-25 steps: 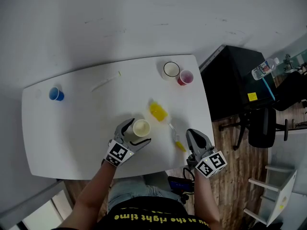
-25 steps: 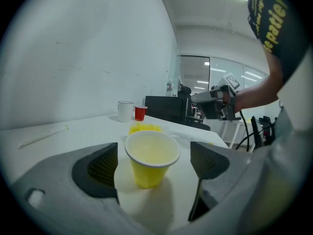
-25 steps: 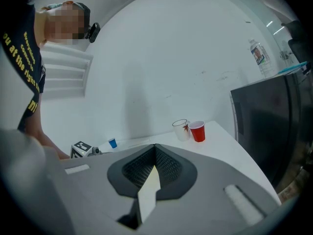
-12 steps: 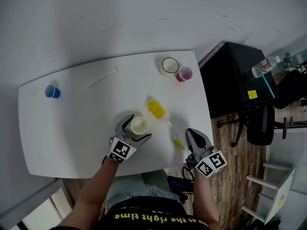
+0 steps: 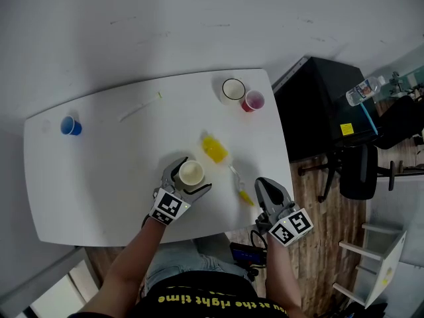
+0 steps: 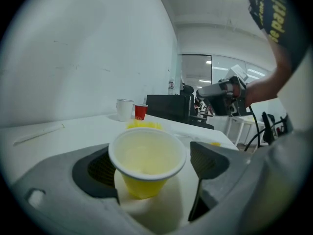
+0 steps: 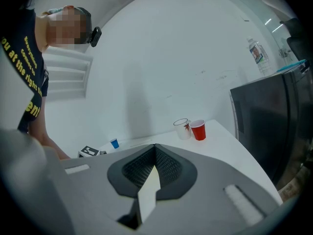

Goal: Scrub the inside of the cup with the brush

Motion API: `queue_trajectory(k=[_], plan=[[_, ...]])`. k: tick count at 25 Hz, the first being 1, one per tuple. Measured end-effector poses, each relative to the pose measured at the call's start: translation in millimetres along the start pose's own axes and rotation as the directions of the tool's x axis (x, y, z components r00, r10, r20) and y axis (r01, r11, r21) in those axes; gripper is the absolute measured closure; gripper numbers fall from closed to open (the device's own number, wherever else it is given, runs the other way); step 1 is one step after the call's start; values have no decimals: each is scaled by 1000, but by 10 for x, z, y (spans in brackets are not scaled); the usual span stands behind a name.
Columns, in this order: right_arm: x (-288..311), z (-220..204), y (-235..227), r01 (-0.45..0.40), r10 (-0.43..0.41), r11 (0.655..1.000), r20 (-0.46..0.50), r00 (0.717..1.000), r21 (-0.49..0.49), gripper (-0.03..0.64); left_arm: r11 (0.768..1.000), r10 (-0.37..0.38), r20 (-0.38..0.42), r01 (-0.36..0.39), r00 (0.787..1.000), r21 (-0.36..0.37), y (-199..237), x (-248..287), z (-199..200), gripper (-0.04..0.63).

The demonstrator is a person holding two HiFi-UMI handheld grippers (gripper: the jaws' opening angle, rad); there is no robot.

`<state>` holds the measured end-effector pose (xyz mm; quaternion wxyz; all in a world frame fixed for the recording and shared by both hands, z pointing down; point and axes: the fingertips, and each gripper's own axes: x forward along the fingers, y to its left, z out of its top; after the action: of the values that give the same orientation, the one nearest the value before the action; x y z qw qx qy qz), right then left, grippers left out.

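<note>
Left gripper (image 5: 189, 178) barely shifted, jaws wide around the yellow cup (image 5: 191, 171). Right gripper (image 5: 264, 184) was closed tight, holding nothing. At its nine o'clock the brush (image 5: 240, 187) lay untouched, so no scrubbing yet.

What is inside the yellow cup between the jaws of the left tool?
The yellow cup looks empty: only its pale inner wall and bottom show. In the left gripper view its near wall covers the closest part of the inside.

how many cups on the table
4: blue cup far left, white mug and red cup at the back, yellow cup between the fingers of the left gripper. None looks hidden.
</note>
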<state>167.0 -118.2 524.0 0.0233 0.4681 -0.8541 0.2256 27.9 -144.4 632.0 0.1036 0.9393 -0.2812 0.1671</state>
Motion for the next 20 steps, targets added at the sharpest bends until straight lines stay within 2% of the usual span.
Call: queue_trajectory(k=[6, 10, 13, 20], plan=[[-36, -6, 17, -2, 2, 1000, 2, 1000, -2, 611, 1000, 21, 9, -21, 1000, 7, 31, 60, 12, 131], [-58, -30, 44, -4, 3, 999, -24, 1000, -41, 611, 999, 41, 17, -41, 999, 11, 62, 53, 20, 166], [-60, -58, 43, -6, 4, 998, -40, 999, -55, 611, 999, 50, 20, -50, 999, 8, 92, 43, 21, 231], [-37, -200, -26, 8, -16, 997, -101, 995, -70, 611, 999, 44, 25, -45, 999, 17, 68, 3, 50, 239]])
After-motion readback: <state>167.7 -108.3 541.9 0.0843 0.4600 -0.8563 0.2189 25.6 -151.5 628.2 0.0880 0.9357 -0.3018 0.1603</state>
